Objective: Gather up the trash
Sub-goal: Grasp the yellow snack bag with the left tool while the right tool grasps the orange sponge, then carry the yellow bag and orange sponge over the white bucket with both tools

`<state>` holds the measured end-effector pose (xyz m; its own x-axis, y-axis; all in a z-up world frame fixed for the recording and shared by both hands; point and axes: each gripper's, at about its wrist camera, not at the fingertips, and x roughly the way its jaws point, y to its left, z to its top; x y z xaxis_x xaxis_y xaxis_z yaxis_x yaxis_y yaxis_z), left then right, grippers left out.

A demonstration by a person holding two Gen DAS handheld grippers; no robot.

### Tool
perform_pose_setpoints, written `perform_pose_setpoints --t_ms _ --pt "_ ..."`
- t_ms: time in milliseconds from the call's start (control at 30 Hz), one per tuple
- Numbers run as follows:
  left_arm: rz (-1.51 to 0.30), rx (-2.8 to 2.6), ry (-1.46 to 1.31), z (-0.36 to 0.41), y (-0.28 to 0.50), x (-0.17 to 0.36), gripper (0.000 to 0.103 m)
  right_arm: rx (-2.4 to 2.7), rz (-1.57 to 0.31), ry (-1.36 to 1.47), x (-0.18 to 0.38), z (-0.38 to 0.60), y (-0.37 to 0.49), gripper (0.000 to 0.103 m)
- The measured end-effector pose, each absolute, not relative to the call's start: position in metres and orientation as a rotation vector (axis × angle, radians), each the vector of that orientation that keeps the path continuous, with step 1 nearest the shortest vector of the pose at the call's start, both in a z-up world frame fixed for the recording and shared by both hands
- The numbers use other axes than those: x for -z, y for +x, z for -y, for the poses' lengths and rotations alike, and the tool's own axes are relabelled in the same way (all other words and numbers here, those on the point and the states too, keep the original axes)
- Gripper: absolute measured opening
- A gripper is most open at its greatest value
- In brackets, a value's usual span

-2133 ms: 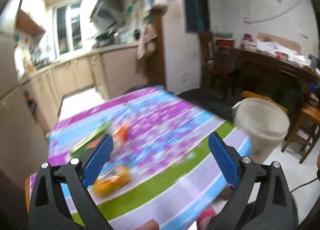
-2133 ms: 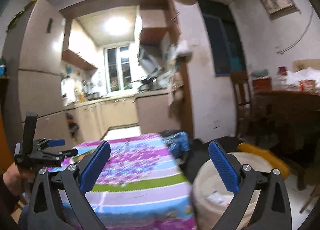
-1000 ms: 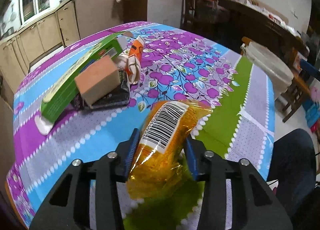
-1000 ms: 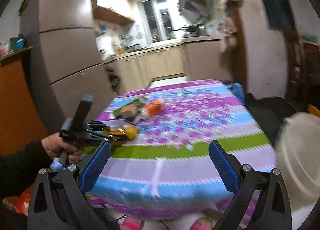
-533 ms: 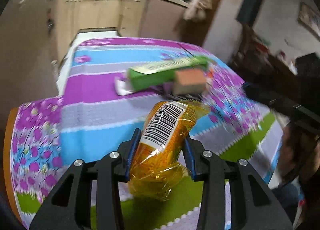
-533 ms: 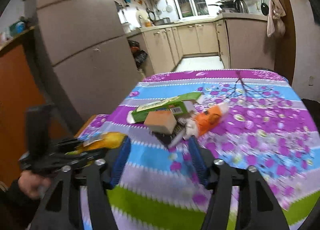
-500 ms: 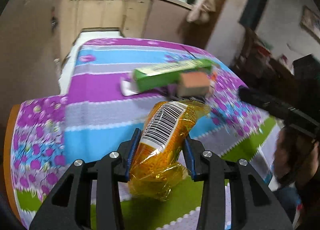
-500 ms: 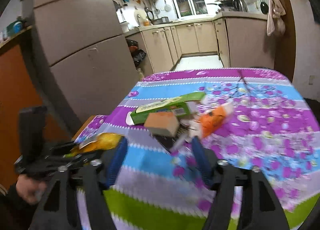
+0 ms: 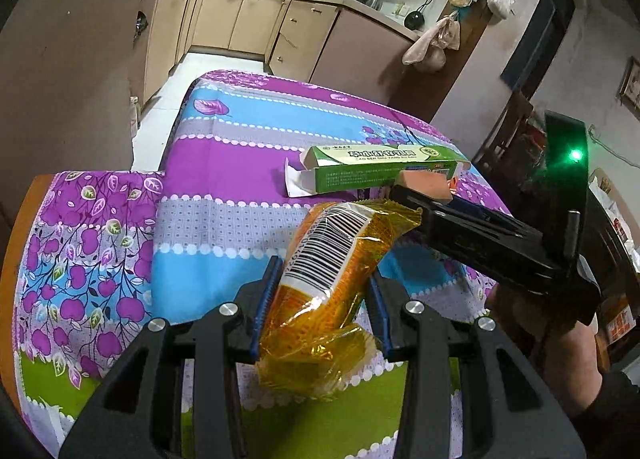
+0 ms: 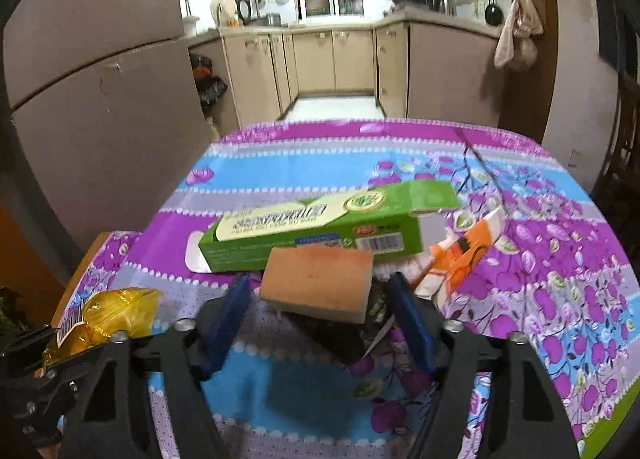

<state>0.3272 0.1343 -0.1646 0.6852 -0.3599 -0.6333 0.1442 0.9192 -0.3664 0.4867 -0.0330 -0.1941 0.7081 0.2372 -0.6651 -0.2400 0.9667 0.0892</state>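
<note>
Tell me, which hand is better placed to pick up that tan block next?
Right. The right tool already straddles the tan block, its jaws closing around it. The left tool is busy gripping the yellow wrapper.

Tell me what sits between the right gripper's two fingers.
In the right wrist view, the tan block on a dark wrapper lies between the closing jaws of the right gripper; the pads do not visibly press it yet.

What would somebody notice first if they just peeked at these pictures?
Probably the shiny yellow wrapper pinched in the left gripper, right up front. Then the bright purple, blue and green tablecloth, with a long green box lying on it and a tan block between the closing fingers of the right gripper.
</note>
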Motion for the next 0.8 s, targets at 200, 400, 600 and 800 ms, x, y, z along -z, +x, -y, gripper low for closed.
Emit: perform_pose_setpoints --t_ms 200,400,600,800 --pt "-0.739 0.249 -0.291 -0.128 0.322 0.156 0.038 -0.29 -0.685 0.014 0.181 0.048 0.458 0.05" --pt "-0.642 0.218 -0.212 -0.093 0.299 0.126 0.038 -0.304 -0.532 0.01 0.139 0.083 0.393 0.05" --pt "-0.53 0.219 -0.163 -0.047 0.268 0.086 0.038 -0.275 -0.425 0.01 0.101 0.121 0.336 0.05" --pt "-0.471 0.233 -0.132 -0.007 0.252 0.058 0.038 -0.213 -0.356 0.009 0.076 0.16 0.292 0.05"
